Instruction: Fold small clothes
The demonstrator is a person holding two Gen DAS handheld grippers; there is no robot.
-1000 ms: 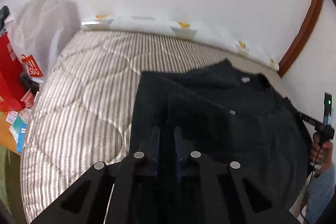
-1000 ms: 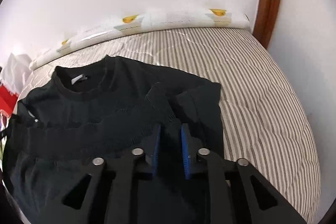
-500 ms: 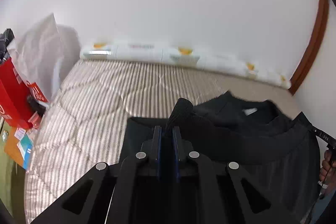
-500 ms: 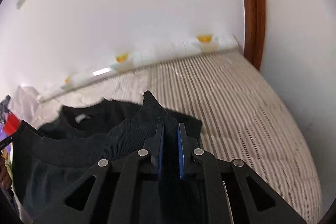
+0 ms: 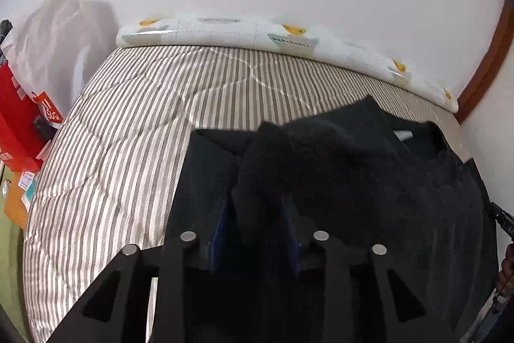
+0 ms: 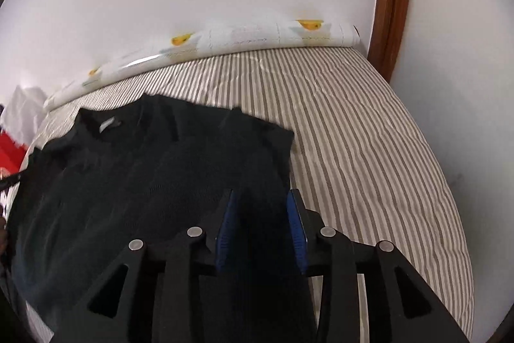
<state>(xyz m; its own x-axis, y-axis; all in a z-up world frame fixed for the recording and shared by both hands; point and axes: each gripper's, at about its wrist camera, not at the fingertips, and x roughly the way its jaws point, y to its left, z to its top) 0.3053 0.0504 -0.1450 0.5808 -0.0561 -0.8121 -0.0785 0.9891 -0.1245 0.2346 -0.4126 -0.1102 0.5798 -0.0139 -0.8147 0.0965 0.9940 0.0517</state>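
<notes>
Currently one black sweater [image 6: 135, 182] lies on the striped quilt [image 6: 369, 150], its lower part folded up over the chest, one white neck label showing. Two grippers noted. Left gripper [image 5: 255, 214]: jaws just opening, narrowly parted, a bunched sweater fold between the blue pads. Right gripper [image 6: 261, 214]: jaws likewise just opening, parted over the sweater's edge. One patterned bolster [image 5: 289, 34] lines the wall.

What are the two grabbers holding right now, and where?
Nothing firmly. The left gripper and the right gripper have just been opening, letting go of the black shirt's folded-over edge. The cloth lies loose between their pads.
</notes>
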